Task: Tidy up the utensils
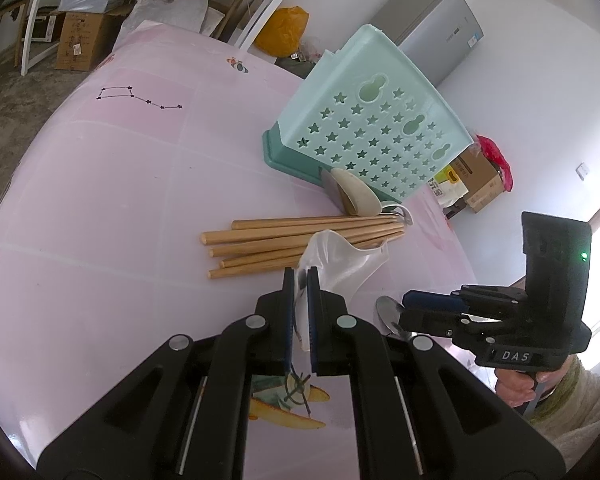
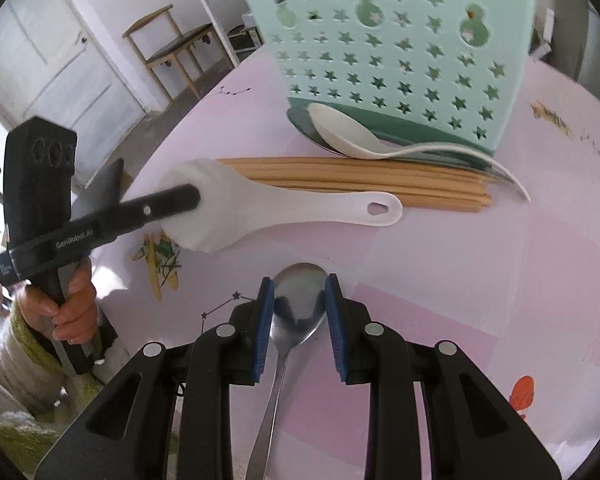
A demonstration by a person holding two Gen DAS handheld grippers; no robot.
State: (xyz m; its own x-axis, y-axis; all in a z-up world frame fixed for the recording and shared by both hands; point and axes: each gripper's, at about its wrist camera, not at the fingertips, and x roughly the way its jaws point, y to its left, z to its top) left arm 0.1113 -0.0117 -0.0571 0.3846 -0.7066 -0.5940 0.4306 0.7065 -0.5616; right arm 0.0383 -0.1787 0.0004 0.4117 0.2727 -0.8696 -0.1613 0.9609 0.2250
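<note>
My left gripper (image 1: 300, 280) is shut on the blade of a white plastic rice paddle (image 1: 342, 258), held just above the pink tablecloth (image 1: 120, 200). In the right wrist view the paddle (image 2: 300, 208) lies level, handle to the right, with the left gripper (image 2: 192, 200) clamped on its wide end. My right gripper (image 2: 300, 300) is shut on the bowl of a metal spoon (image 2: 298, 294), whose handle runs back toward the camera. Wooden chopsticks (image 2: 340, 184) lie in a bundle before the mint star-holed utensil holder (image 2: 388, 48). A white ceramic spoon (image 2: 340, 132) rests against the holder's base.
In the left wrist view the right gripper (image 1: 406, 310) hovers low at the right with the metal spoon (image 1: 387, 310), a hand (image 1: 516, 392) on its grip. A grey fridge (image 1: 432, 28) and cardboard boxes (image 1: 80, 40) stand beyond the table. A wooden chair (image 2: 168, 40) stands by a white door.
</note>
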